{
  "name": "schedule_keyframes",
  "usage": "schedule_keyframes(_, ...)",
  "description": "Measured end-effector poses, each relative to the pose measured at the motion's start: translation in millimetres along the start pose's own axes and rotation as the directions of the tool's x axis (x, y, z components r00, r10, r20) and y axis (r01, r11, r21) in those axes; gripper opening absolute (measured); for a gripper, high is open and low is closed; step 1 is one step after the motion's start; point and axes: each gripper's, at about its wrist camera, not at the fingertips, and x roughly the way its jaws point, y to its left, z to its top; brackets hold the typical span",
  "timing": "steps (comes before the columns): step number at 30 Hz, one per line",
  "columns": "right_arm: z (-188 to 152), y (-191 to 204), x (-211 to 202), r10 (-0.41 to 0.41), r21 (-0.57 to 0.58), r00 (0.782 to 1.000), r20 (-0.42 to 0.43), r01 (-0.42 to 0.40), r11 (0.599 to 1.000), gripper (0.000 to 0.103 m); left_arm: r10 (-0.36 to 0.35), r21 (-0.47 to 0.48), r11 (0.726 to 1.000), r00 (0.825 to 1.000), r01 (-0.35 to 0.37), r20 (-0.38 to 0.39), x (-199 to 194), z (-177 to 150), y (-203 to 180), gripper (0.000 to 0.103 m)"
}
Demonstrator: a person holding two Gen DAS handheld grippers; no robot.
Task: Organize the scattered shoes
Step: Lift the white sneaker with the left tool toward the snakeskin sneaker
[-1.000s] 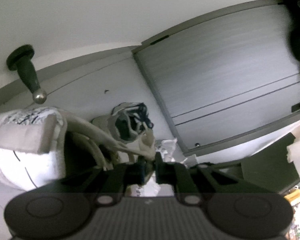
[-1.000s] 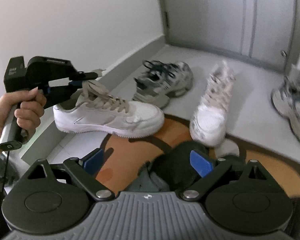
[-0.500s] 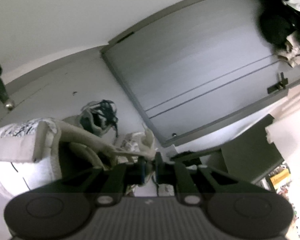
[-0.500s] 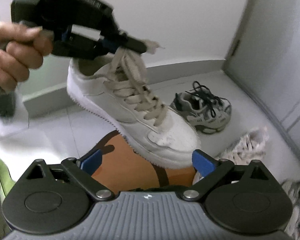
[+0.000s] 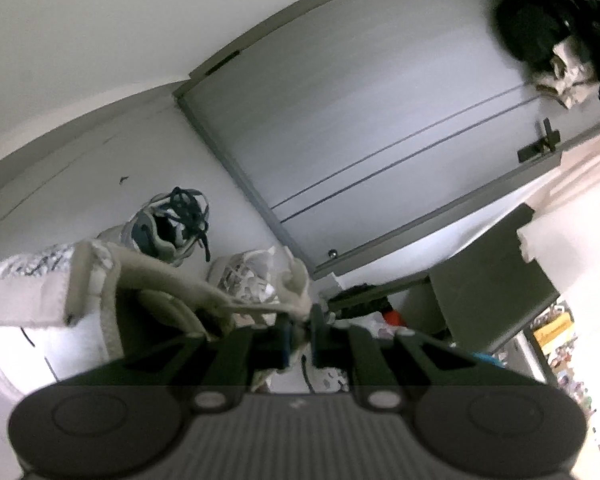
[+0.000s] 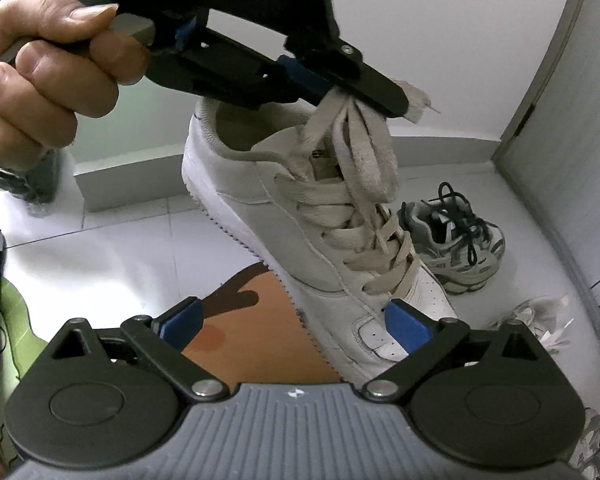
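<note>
- Left gripper (image 6: 380,94) is clamped tight on the white sneaker's laces (image 6: 360,148), hanging it toe-down.
- Right gripper (image 6: 292,322) gapes wide, empty, near its toe.

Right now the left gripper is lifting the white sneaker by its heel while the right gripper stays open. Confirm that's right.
Not the heel. The left gripper is shut on the white sneaker's laces, as the right wrist view shows. The right gripper is open, as you said.

White sneaker (image 6: 300,240), beige laces (image 6: 360,168); grey sneaker (image 6: 456,252), black laces; orange-brown mat (image 6: 252,340).
</note>
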Motion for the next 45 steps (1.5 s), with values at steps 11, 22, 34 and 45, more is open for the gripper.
schedule_keyframes(11, -0.5, -14.7, -19.1, -0.070, -0.100, 0.997, -0.009, 0.069, 0.993, 0.100, -0.003, 0.046, 0.999, 0.999, 0.005, -0.039, -2.1, -1.7, -7.1, 0.009)
schedule_keyframes(22, -6.0, -48.7, -23.0, -0.035, -0.156, 0.998, -0.046, 0.027, 0.987, 0.100, -0.042, 0.113, 0.992, 0.995, 0.052, -0.092, -7.1, -10.6, -38.6, 0.009)
schedule_keyframes(34, -2.1, -55.6, -32.8, 0.165, -0.174, 0.986, 0.001, -0.163, 0.971, 0.100, -0.081, 0.125, 0.988, 0.991, 0.094, -0.108, -25.8, -24.3, -50.6, 0.009)
schedule_keyframes(45, -16.3, -52.8, -36.1, 0.191, -0.048, 0.981, 0.029, -0.190, 0.981, 0.100, -0.057, 0.144, 0.987, 0.990, 0.076, -0.131, -8.7, -19.1, -54.9, 0.009)
